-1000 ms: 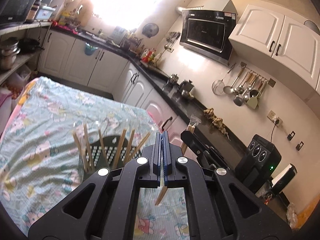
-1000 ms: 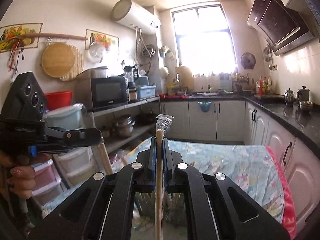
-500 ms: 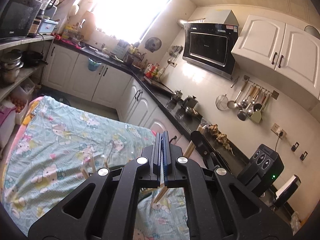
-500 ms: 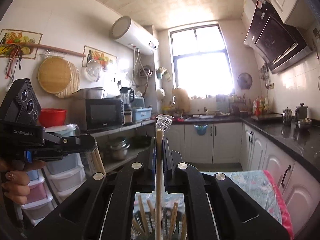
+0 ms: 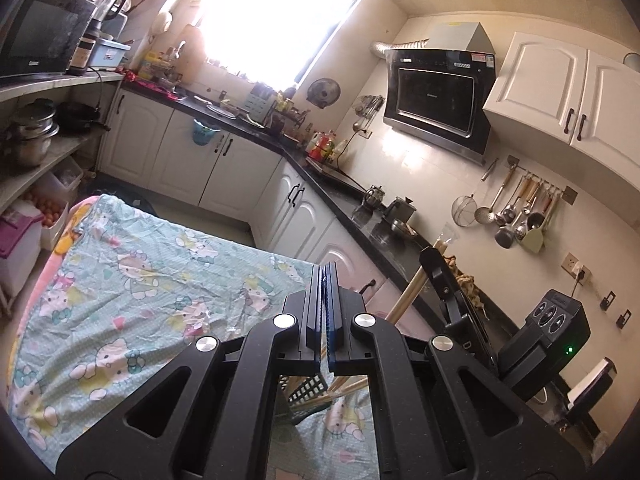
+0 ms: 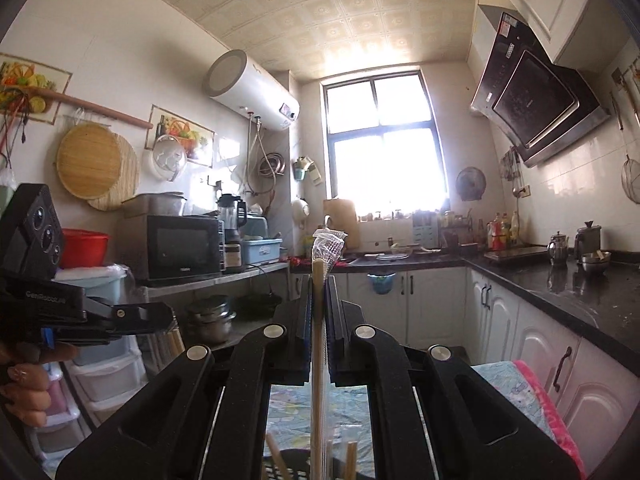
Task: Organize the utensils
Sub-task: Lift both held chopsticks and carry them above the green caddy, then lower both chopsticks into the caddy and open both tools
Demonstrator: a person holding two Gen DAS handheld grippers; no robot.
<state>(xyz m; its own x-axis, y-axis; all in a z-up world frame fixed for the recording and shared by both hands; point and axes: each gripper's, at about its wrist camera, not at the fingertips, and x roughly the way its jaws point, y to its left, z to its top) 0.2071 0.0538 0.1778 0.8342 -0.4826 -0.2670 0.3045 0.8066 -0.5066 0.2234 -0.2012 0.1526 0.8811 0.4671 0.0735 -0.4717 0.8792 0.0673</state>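
Sunlit kitchen, right gripper (image 6: 319, 300) level, clamping wrapped chopsticks (image 6: 319, 320), left gripper (image 5: 323, 300) closed, tilted slightly down.

Home kitchen; white cabinets (image 5: 208, 160) under a black counter (image 6: 580, 296); range hood (image 5: 436, 108); microwave (image 6: 180, 246) on a shelf; hanging ladles (image 5: 516, 212); water heater (image 6: 252, 90) by the window (image 6: 380, 136).

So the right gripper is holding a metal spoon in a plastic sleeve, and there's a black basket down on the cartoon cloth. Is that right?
Almost. The right gripper is shut on a pair of wooden chopsticks in a clear plastic sleeve, not a metal spoon; the right wrist view shows this. The rest holds: the black basket sits below on the cartoon cloth.
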